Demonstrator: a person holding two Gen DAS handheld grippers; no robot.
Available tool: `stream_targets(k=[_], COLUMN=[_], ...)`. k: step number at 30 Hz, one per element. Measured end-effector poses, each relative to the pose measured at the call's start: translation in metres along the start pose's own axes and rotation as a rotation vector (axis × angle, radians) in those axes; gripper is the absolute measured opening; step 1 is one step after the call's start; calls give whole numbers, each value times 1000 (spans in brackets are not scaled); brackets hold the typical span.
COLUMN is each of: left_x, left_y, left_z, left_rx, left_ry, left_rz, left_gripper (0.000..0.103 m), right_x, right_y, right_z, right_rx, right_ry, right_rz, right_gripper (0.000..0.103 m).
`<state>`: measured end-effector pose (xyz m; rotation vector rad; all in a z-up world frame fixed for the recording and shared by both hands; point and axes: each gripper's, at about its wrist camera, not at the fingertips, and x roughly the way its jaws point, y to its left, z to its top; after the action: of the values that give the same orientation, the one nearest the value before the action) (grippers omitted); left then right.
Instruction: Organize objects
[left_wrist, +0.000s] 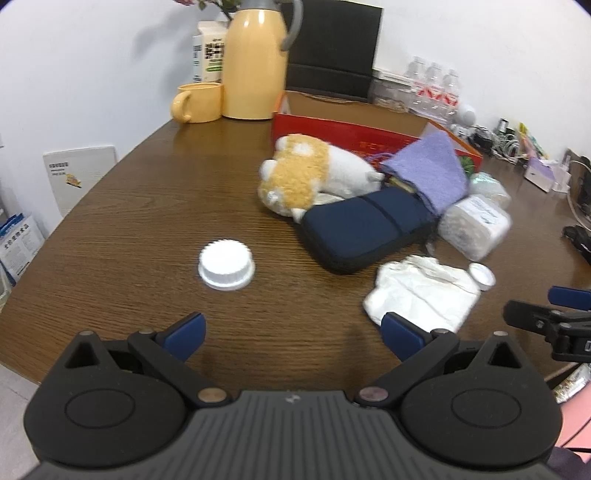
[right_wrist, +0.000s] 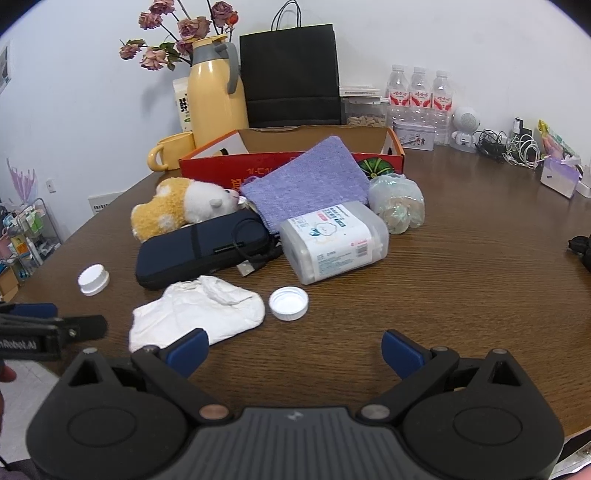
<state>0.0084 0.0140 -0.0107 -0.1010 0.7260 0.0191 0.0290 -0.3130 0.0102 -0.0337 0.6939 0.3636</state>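
Nothing is gathered yet: both the left gripper (left_wrist: 293, 338) and right gripper (right_wrist: 293, 350) hover with jaws spread and empty over the table (right_wrist: 461, 288), so the next move is likely closing on the crumpled tissue (right_wrist: 199, 310) or upturned white cap (right_wrist: 288, 303) nearby, bound for the red box (right_wrist: 280, 162).

The right gripper (right_wrist: 291, 350) is held wide open over the table (right_wrist: 461, 295), crumpled tissue (right_wrist: 199, 310) seemingly touched by one finger, white cap (right_wrist: 288, 303) just beside.

The brown wooden table (right_wrist: 461, 280) carries a navy pouch (right_wrist: 199, 251), crumpled tissue (right_wrist: 199, 314), two white caps (right_wrist: 288, 303) and a red box (right_wrist: 295, 162).
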Motion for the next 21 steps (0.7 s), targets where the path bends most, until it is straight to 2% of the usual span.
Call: stream_targets(k=[3,5,11,16,21], left_x=[9,15,25,36,45], left_y=[9,14,32,42,43], left_z=[1,1,3,8,11], left_rx=[-13,-18,-35,-35,-19], left_ry=[-5,-10,-59,-94,-124], left_rz=[30,53,124,158,173], left_gripper=[103,103,103,103,103], right_x=[9,14,30,37,45], right_y=[-4,-4,-11,-15,-15], right_z=[-1,-2,-2,0,3], right_rx=[-19,-35,-56,-76,-99], right_ry=[-9,-17,-27,-57,-77], right_rz=[6,9,10,37,77], right_gripper=[94,88,76,71,71])
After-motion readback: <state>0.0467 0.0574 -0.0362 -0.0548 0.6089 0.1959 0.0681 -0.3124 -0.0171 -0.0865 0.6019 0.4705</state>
